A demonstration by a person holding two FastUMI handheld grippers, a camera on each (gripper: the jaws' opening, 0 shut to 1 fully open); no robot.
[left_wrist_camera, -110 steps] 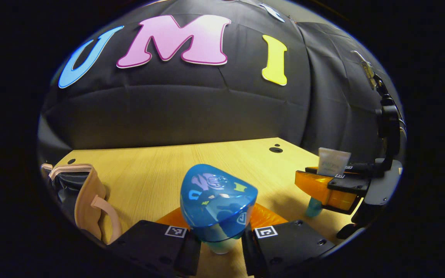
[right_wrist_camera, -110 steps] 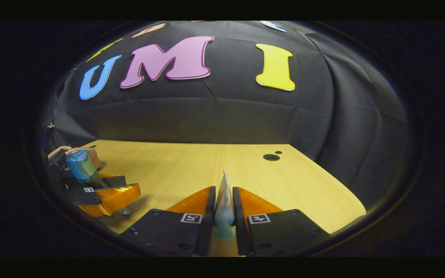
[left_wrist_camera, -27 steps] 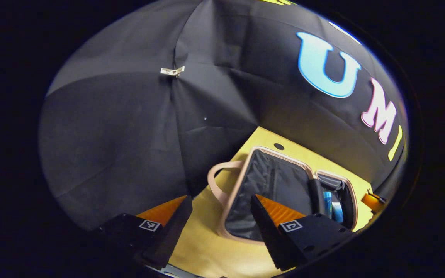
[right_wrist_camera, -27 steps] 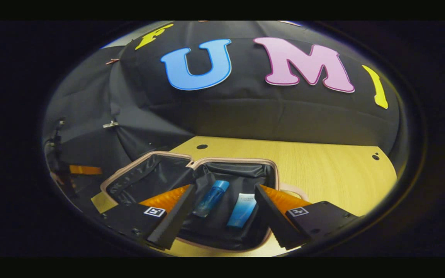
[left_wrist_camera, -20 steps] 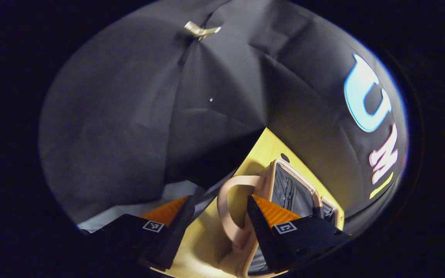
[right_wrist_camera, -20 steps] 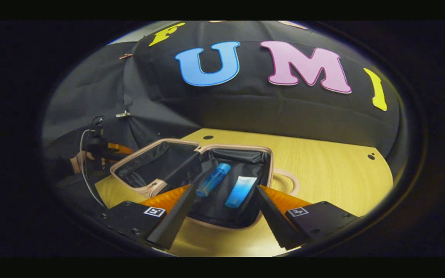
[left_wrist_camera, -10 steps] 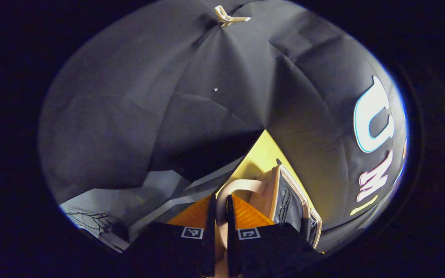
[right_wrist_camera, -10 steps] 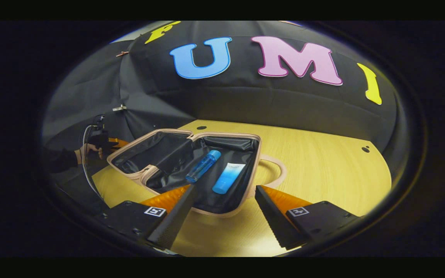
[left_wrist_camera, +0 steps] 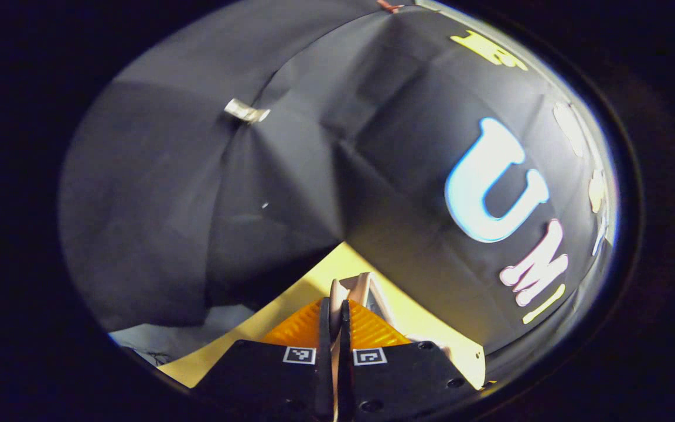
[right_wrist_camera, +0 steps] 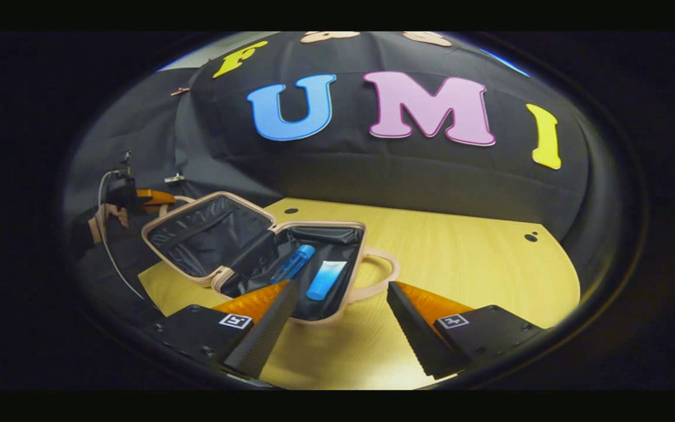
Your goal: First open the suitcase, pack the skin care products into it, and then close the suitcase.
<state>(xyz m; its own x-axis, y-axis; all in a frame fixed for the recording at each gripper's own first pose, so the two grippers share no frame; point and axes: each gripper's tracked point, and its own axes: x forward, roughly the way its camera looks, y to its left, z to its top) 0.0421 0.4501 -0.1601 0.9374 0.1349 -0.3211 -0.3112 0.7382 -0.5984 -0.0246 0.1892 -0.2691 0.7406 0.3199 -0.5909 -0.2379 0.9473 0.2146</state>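
Pink suitcase (right_wrist_camera: 282, 275), black lining, blue bottle (right_wrist_camera: 292, 264)

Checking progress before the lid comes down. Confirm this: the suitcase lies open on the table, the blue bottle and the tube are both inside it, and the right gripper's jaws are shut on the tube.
Not quite. The suitcase lies open on the table with the blue bottle and the tube inside, but the right gripper has open jaws and holds nothing, as the right gripper view shows.
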